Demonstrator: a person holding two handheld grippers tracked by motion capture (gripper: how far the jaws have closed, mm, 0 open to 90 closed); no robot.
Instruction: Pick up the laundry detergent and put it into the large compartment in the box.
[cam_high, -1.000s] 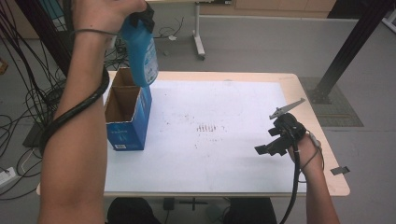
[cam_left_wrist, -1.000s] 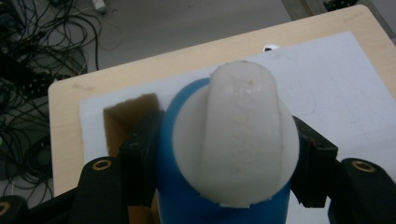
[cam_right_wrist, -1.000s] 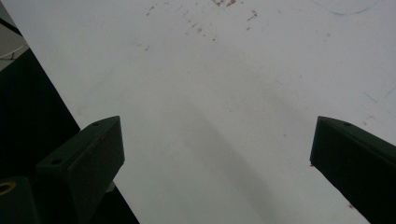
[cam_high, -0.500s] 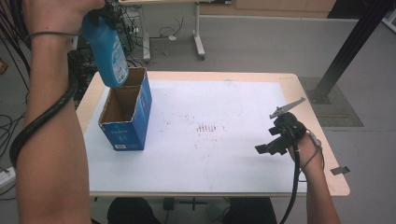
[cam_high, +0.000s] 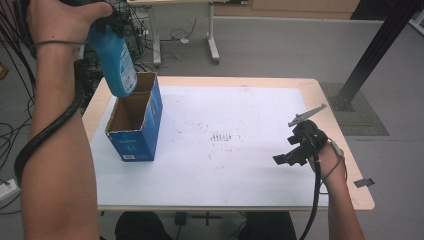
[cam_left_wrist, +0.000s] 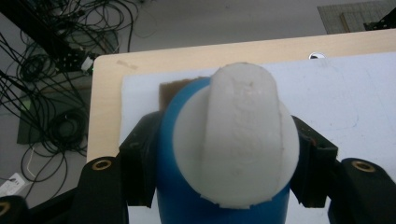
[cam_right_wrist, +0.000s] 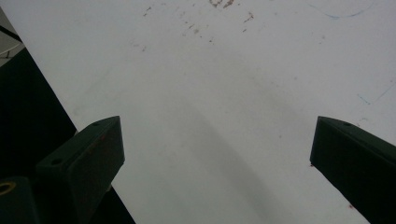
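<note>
A: Bottle (cam_high: 114, 62), blue plastic, is hanging tilted above the open cardboard box (cam_high: 134, 125); left gripper (cam_high: 107, 22) should be squaring it over the mouth before lowering.

B: Left gripper view: jaws are clamping the rounded blue body beside its white cap (cam_left_wrist: 238, 135).

A: Right gripper (cam_right_wrist: 215, 154) is gaping, empty, over the smooth white tabletop (cam_right_wrist: 210, 70).

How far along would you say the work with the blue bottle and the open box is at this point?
Done: the left claw is shut on the blue bottle and holds it in the air. In hand: it hangs tilted above the open blue box. Left: bottle and box are yet to be brought together or set apart. The right claw waits open over the white sheet.
</note>
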